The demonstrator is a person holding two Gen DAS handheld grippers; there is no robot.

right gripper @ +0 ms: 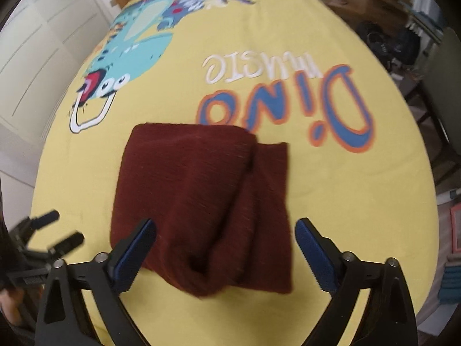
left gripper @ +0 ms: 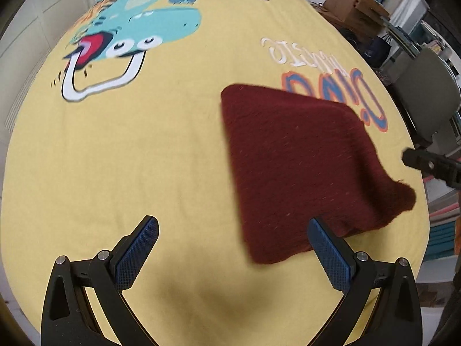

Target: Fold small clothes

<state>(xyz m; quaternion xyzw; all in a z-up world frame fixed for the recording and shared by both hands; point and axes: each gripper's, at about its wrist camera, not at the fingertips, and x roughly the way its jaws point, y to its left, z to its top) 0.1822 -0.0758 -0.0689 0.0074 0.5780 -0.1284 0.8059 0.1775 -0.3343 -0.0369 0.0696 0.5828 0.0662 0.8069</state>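
Left gripper: the black two-finger left gripper [left gripper: 232, 248] with blue textured pads is hanging above the cloth with its jaws spread wide and nothing between them; its right pad [left gripper: 328, 256] is showing in front of the near edge of the garment.
Right gripper: the black two-finger right gripper [right gripper: 226, 252] with blue pads is standing spread as well, pinching nothing; the garment is lying in view between and beyond its fingers, and whether the pads are touching it is not clear.
Garment: the dark maroon knitted garment [right gripper: 201, 201], folded into a rough square with one layer overlapping another along a lengthwise crease, is lying flat on the cloth, just below the blue and orange lettering [right gripper: 288, 109].
Surface: the yellow cloth [left gripper: 144, 158] printed with a teal cartoon dinosaur [left gripper: 138, 20] is covering the whole work surface.
Surroundings: brown cardboard boxes [left gripper: 354, 5] are sitting beyond the far right edge, and white panelled doors [right gripper: 37, 46] are standing on the left.
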